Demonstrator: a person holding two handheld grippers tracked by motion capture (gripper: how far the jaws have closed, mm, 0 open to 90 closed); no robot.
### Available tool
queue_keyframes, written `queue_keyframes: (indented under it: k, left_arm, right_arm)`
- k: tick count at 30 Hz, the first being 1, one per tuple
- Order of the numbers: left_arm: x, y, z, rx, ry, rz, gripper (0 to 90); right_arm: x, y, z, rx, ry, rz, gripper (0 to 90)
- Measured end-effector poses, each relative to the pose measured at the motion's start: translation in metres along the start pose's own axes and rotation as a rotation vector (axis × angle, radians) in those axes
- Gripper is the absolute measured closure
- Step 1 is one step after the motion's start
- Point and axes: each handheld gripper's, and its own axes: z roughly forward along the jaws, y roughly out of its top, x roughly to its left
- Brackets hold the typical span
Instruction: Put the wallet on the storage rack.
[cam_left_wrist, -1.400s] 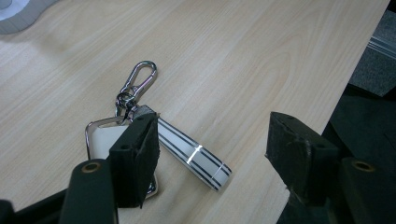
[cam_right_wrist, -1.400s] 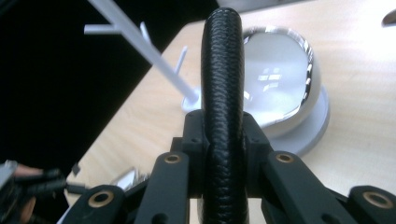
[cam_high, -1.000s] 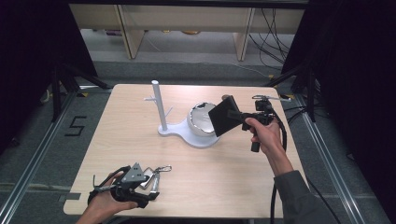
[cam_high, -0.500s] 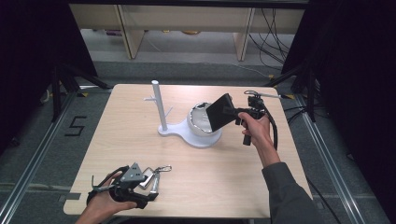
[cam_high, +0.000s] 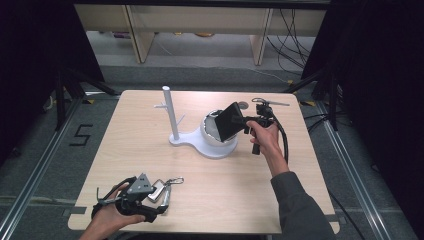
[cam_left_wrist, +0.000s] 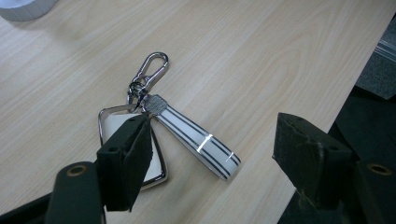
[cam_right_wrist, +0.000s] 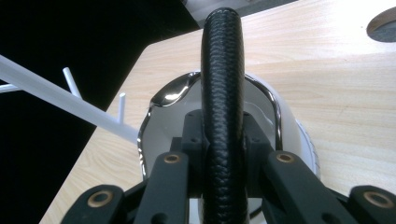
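Note:
My right gripper (cam_high: 246, 123) is shut on a flat black leather wallet (cam_high: 230, 121) and holds it tilted over a white bowl with a chrome rim (cam_high: 209, 129). In the right gripper view the wallet (cam_right_wrist: 223, 88) stands edge-on between the jaws of my right gripper (cam_right_wrist: 223, 154), with the bowl rim (cam_right_wrist: 166, 98) right behind it. At the table's front left, my left gripper (cam_high: 159, 200) lies open beside a keychain (cam_high: 164, 187). In the left gripper view the keychain's carabiner (cam_left_wrist: 152, 70), square silver tag (cam_left_wrist: 112, 125) and striped white strap (cam_left_wrist: 198, 142) lie on the wood, the left jaw over the tag.
The bowl sits on the base (cam_high: 184, 140) of a white stand whose pole (cam_high: 170, 114) carries short pegs. A round hole (cam_high: 243, 105) is cut in the wooden table (cam_high: 125, 130) behind the bowl. A cable trails from the right gripper.
My right gripper has carried the wallet a little left and farther away, over the bowl. The left gripper and the keychain have stayed put.

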Motion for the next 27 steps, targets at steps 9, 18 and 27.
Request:
queue_keyframes:
  k: [9, 18, 27]
  left_arm:
    - [0.002, -0.001, 0.002, -0.004, 0.000, -0.016, 27.9]
    - [-0.001, -0.001, 0.004, 0.001, -0.008, -0.018, 27.9]
    - [-0.002, -0.001, 0.005, 0.005, -0.005, -0.006, 28.0]
  right_arm:
    - [-0.003, -0.004, 0.018, 0.026, 0.008, 0.015, 76.2]
    - [-0.004, -0.007, 0.026, 0.035, 0.004, 0.015, 75.1]
    - [-0.004, -0.002, 0.019, 0.039, -0.052, -0.051, 61.3]
